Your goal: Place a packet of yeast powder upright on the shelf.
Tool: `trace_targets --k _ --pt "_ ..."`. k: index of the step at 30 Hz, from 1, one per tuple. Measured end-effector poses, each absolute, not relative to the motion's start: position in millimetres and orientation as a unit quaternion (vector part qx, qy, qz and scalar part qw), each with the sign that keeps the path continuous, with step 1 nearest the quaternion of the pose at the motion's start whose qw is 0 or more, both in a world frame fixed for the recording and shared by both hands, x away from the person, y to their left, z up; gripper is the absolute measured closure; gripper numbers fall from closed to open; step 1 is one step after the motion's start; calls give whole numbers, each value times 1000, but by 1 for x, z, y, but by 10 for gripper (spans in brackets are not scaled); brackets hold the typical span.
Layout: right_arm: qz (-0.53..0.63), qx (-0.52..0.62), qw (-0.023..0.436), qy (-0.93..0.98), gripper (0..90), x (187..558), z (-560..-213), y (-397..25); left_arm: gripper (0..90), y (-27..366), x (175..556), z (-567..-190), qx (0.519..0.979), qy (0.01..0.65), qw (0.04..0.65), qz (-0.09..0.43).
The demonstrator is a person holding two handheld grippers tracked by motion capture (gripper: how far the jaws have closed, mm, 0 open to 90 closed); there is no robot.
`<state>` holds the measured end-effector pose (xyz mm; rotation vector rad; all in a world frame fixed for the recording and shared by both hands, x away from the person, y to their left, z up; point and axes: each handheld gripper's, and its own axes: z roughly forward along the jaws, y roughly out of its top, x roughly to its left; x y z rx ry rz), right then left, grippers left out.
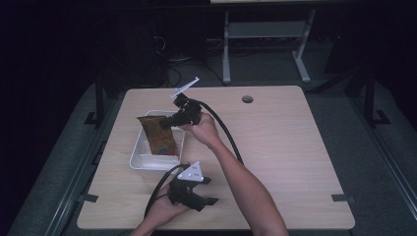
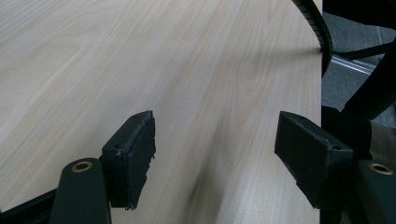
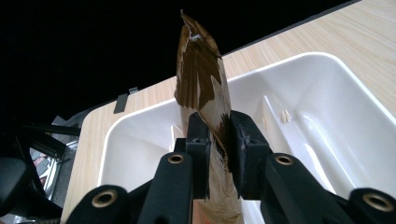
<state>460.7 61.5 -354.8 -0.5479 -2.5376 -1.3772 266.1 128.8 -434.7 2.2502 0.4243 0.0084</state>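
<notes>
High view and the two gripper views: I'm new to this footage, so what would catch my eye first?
First the brown packet, pinched upright by the right gripper above the white divided bin at the table's left. In the right gripper view its torn top edge rises over the jaws. Nearer the person, the left gripper rests open over bare wooden table.

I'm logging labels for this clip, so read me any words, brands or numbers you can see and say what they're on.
No text can be read.
Pouch: brown with red and yellow print, held by the right gripper over the white bin; print too blurred to read.
Left gripper, open above the table: no markings show.
</notes>
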Motion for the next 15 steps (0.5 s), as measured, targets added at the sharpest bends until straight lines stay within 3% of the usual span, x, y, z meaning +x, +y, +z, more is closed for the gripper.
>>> trace_targets --k 15 --pt "-469 -196 104 -855 760 460 -359 51 282 128 266 -435 896 166 412 3"
